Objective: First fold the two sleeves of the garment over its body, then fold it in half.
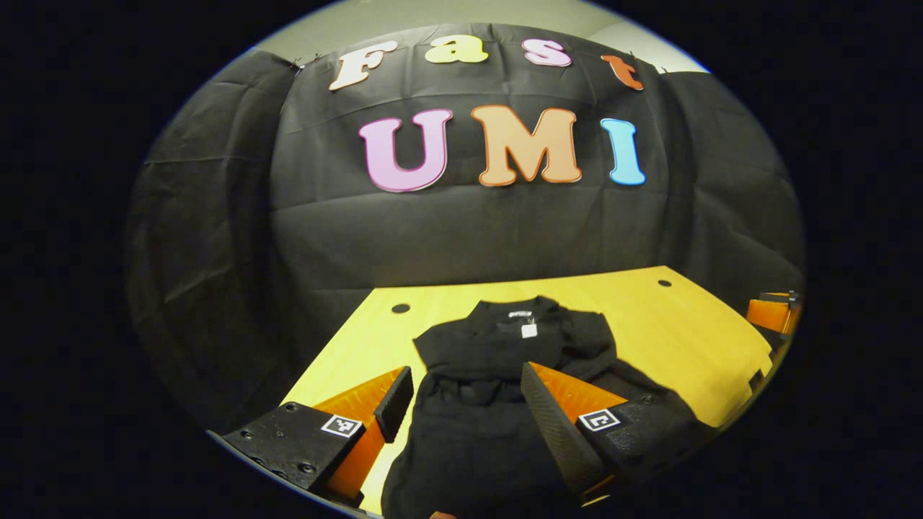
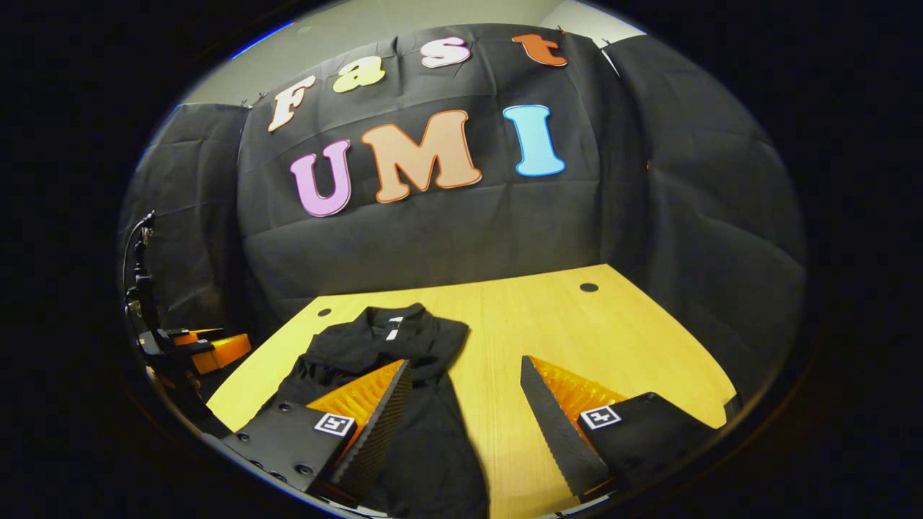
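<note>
Shirt (image 1: pixel 497 382): lower centre on table (image 1: pixel 685 339), sleeves look folded in.
Left gripper (image 1: pixel 469 404): I hold it spread, nothing between.
Right gripper (image 2: pixel 465 404): likewise spread, ready for the halving.

Black garment (image 1: pixel 497 375) flat on table (image 1: pixel 692 339)

Both cams low over desk's (image 1: pixel 692 324) near edge, facing back wall. Left gripper view over garment (image 1: pixel 490 389); right gripper view further right. Shared: desk (image 2: pixel 577 331), garment (image 2: pixel 389 353).
</note>
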Motion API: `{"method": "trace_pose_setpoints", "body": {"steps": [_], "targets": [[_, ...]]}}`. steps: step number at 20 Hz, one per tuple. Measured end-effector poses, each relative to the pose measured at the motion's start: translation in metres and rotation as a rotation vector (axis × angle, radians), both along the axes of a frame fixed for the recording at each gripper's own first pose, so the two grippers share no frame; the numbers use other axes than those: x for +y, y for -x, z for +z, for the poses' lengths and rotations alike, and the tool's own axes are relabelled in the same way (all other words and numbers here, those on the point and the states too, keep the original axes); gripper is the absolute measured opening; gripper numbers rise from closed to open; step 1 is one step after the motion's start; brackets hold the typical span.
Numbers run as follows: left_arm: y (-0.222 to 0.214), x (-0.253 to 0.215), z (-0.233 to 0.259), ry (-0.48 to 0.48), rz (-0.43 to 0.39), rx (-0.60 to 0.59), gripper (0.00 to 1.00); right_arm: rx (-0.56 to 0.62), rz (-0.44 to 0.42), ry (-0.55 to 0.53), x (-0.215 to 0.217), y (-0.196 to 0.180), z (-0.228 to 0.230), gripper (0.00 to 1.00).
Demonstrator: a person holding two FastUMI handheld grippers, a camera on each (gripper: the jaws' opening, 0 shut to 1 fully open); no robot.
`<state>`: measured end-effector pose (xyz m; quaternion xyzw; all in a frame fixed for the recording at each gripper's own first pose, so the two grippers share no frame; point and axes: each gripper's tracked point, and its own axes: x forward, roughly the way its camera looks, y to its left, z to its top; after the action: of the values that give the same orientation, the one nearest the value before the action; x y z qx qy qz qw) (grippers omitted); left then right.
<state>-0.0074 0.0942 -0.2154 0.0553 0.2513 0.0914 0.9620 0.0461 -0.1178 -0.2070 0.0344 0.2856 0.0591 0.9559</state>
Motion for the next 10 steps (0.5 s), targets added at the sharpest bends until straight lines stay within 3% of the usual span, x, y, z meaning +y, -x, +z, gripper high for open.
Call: {"method": "trace_pose_setpoints", "body": {"steps": [10], "targets": [[0.118, 0.044, -0.071, 0.016, 0.079, 0.175, 0.93, 0.111, 0.013, 0.081, 0.011, 0.081, -0.047, 0.98]]}}
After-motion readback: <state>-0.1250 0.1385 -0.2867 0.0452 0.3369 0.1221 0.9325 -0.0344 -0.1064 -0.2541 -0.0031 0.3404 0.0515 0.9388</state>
